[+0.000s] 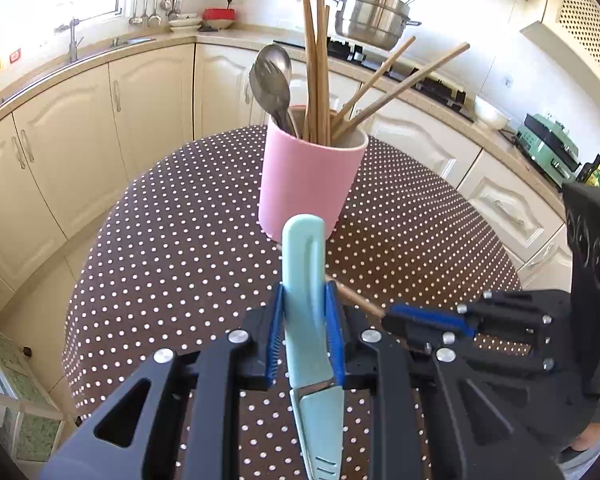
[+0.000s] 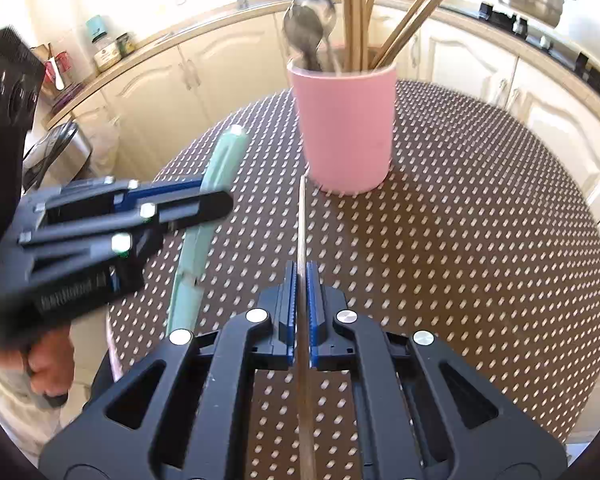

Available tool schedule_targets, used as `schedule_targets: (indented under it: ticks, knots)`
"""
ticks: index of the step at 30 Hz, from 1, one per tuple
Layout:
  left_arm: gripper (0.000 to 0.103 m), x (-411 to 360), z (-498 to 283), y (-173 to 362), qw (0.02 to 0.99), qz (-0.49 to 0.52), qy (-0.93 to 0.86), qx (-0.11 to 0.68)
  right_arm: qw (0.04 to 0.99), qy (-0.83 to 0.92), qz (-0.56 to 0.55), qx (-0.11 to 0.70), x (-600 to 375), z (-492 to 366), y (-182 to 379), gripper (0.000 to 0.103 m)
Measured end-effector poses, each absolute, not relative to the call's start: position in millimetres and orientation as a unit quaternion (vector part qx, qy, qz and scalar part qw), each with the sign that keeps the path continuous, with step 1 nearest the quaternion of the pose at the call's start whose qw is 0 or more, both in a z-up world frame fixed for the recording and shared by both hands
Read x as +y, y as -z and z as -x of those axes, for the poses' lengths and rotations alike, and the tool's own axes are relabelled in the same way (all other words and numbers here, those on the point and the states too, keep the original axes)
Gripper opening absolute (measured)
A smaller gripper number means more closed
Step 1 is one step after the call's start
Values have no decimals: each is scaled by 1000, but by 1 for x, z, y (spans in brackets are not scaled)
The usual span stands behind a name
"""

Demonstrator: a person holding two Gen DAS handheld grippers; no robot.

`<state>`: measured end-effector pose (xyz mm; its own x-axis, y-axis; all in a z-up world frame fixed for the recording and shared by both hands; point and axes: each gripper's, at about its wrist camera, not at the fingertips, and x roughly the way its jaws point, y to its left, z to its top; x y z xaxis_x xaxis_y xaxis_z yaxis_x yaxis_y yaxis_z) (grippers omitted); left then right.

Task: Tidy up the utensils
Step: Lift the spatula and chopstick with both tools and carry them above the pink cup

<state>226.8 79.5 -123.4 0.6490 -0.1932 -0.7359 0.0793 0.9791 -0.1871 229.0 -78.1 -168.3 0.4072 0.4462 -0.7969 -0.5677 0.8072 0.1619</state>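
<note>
A: Left wrist view first?

B: The left gripper (image 1: 305, 300) pinches a mint-green sheathed knife (image 1: 304, 264) between its blue pads, tip toward the pink cup (image 1: 306, 184) on the dotted tablecloth (image 1: 160, 240). The cup holds wooden chopsticks (image 1: 316, 60) and metal spoons (image 1: 271, 80). The right gripper (image 1: 396, 322) shows at the right, a chopstick (image 1: 356, 300) in its tip.

A: And the right wrist view?

B: The right gripper (image 2: 301, 280) is pressed together on that single chopstick (image 2: 301, 220), which points at the cup (image 2: 344, 128) (its far end just beside the base). The left gripper (image 2: 216, 198) is blurred, clamping the knife (image 2: 204, 208) above the tablecloth (image 2: 480, 240).
</note>
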Motion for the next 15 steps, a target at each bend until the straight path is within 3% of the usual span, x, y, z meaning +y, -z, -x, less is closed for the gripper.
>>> schedule_targets:
  ticks: [7, 15]
  knots:
    - [20, 89, -236, 143, 877, 73, 47, 472, 798, -282, 121, 518, -60, -241, 191, 6]
    - [20, 94, -248, 158, 861, 93, 39, 498, 790, -271, 139, 532, -26, -267, 193, 8]
